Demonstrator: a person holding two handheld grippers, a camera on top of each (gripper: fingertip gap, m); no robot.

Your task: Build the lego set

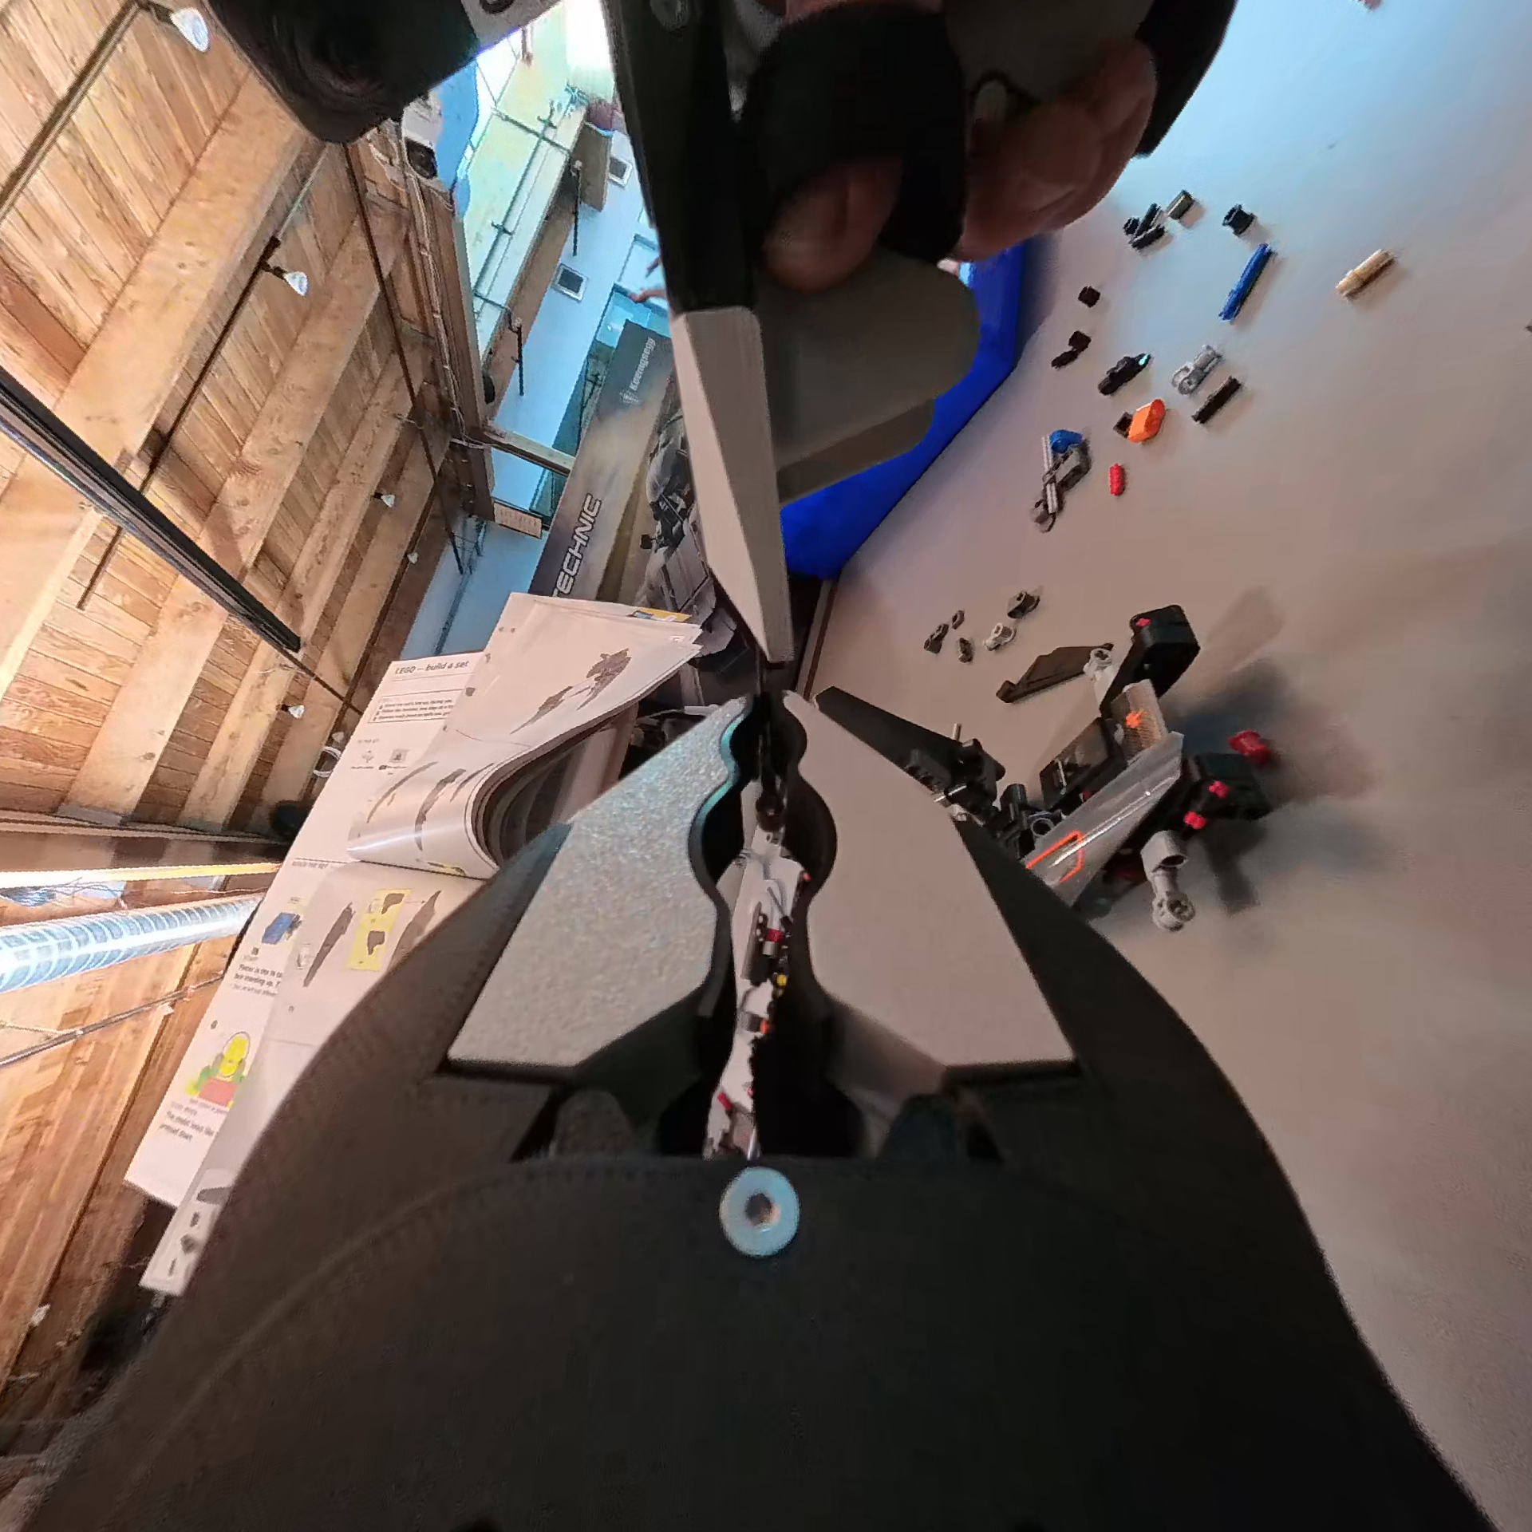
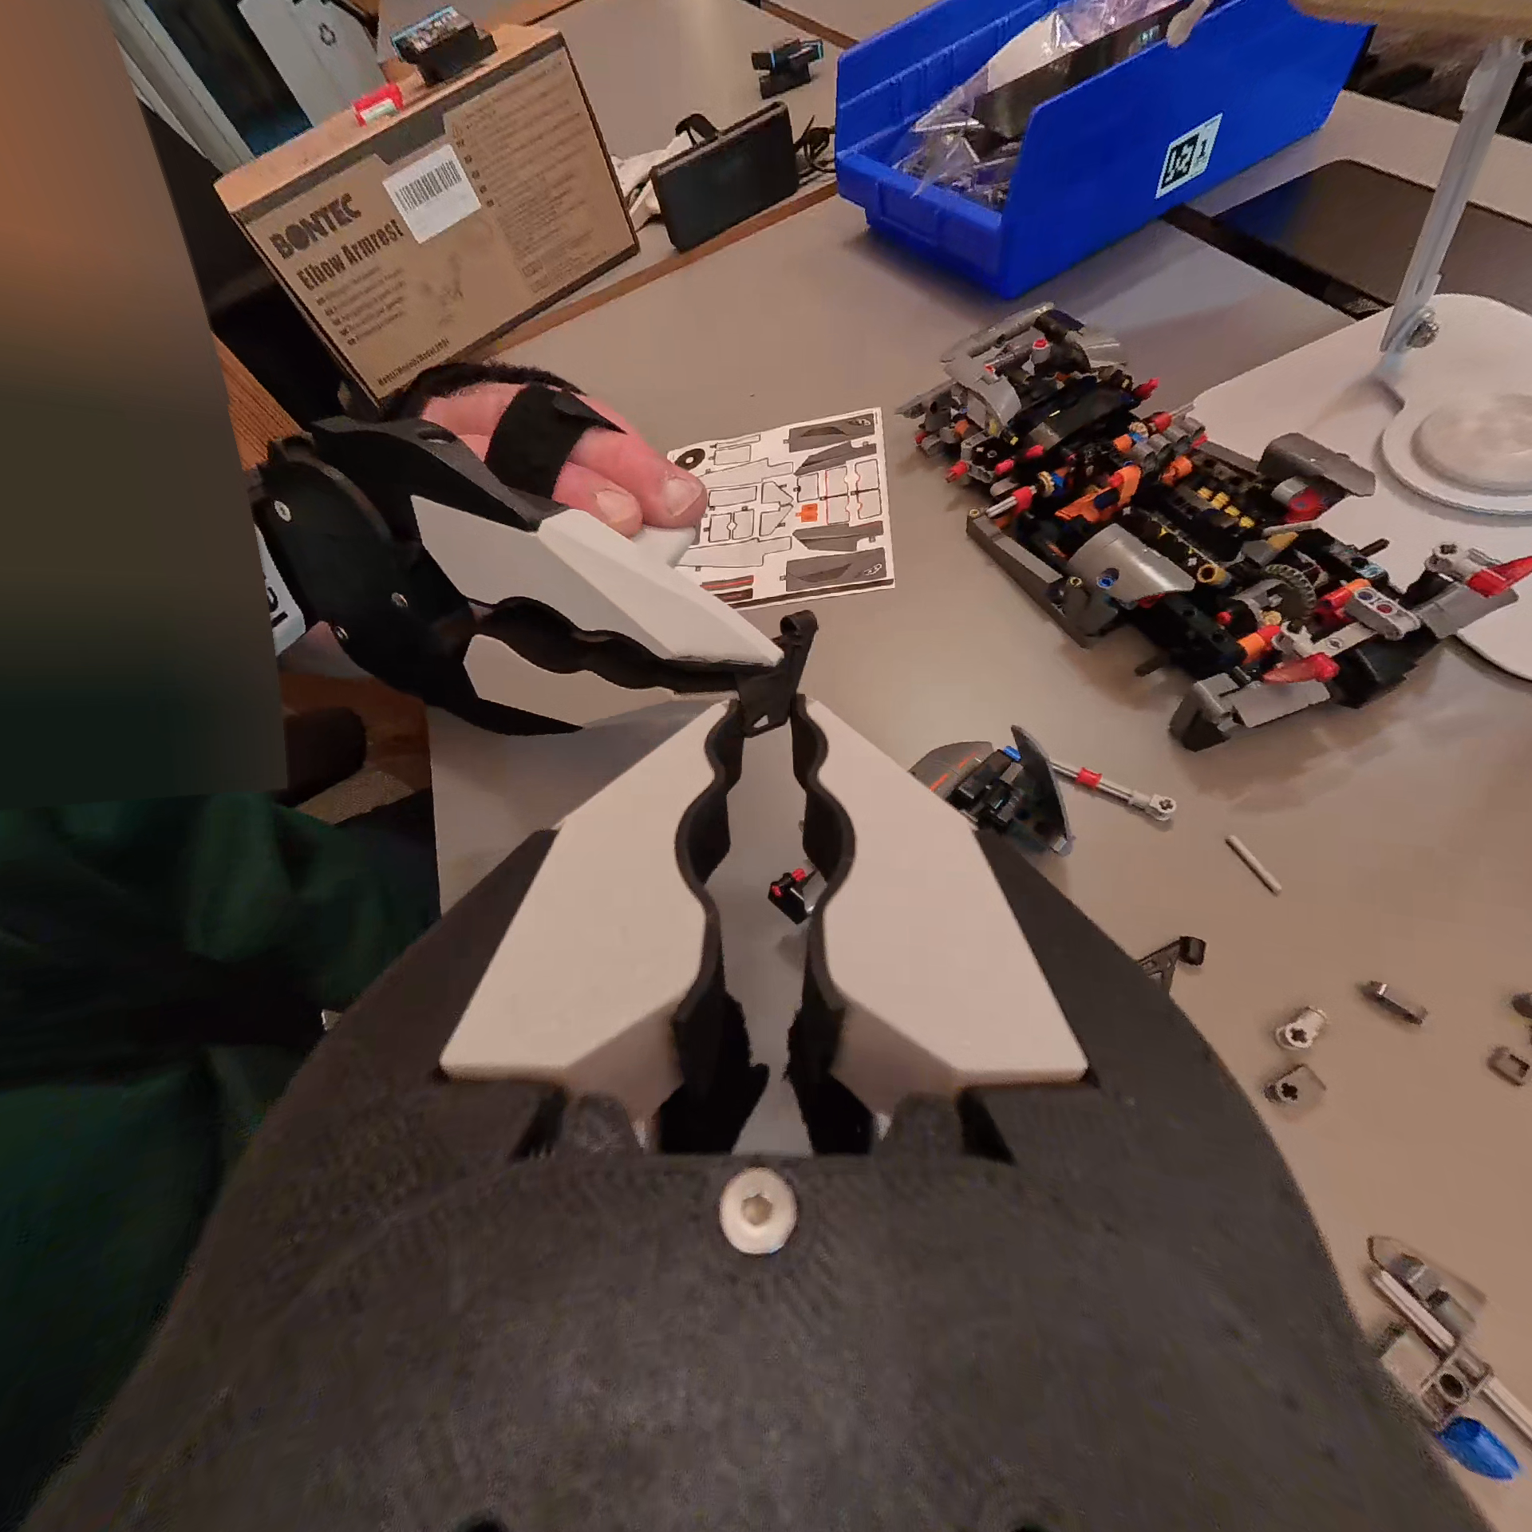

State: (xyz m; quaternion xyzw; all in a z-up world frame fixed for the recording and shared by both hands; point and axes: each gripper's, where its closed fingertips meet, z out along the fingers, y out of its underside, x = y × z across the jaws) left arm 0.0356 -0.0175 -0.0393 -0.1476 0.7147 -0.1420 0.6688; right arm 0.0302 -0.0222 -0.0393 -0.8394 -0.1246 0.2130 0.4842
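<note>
Right wrist view, printed cardboard box [image 2: 431,207] at far left, left gripper [image 2: 767,663] and right gripper [image 2: 767,705] both clamped on one small black piece [image 2: 783,671], sticker sheet [image 2: 796,506] behind, labelled blue bin [image 2: 1078,157], part-built lego car [image 2: 1202,530] on grey table [image 2: 829,332] at right.

Looked like an office or lab workspace: grey desks [image 2: 829,332], a blue parts bin [image 2: 1036,207], a cardboard box [image 2: 431,207], exposed wood ceiling [image 1: 166,414].
</note>
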